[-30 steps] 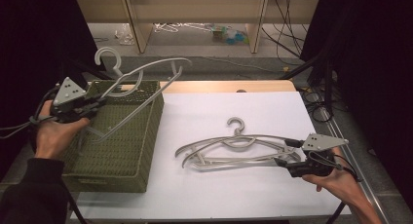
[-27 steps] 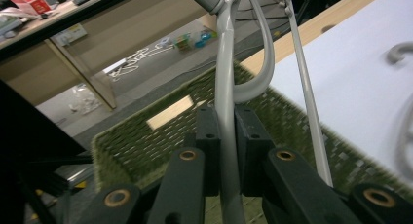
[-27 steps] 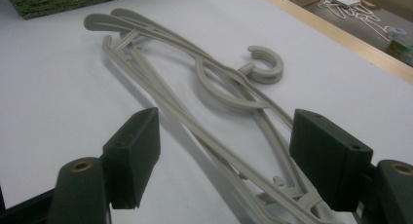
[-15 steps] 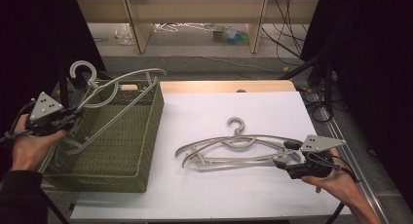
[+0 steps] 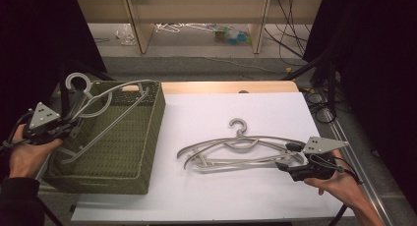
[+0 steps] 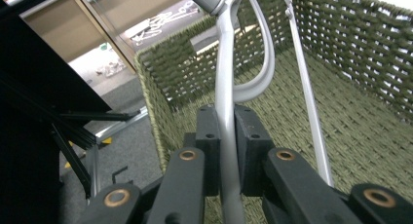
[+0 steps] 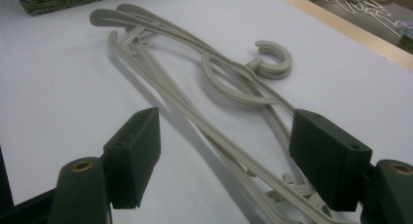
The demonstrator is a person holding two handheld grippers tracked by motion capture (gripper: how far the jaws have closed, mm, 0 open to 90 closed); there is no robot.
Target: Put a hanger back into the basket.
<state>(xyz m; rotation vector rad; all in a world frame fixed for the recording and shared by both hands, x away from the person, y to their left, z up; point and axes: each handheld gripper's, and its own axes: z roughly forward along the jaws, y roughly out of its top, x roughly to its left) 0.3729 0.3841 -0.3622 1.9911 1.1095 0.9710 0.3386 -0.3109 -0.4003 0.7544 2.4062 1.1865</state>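
A grey plastic hanger [image 5: 105, 100] hangs tilted over the woven green basket [image 5: 158, 119], its hook [image 5: 77, 81] up at the basket's far left corner and its lower end down inside. My left gripper [image 5: 68, 128] is shut on one arm of this hanger. In the left gripper view the pads of the left gripper [image 6: 226, 118] clamp the hanger's arm [image 6: 225, 78], with the basket's wall [image 6: 350, 34] behind. A pile of similar hangers [image 5: 236, 148] lies on the white table. My right gripper [image 5: 289, 157] stands open at their right end; the hangers [image 7: 214, 73] run between the spread pads of the right gripper [image 7: 234, 158].
The basket takes up the table's left side, and the white board [image 5: 221, 196] reaches to the front edge. A wooden strip [image 5: 231, 86] runs along the far edge. Cables and dark stands [image 5: 324, 73] crowd the right side. More hangers lie on the floor [image 5: 182, 27] beyond.
My left gripper has moved left and downward with its hanger, which now sits lower, in the basket. The right gripper and the hangers on the table have stayed in place.
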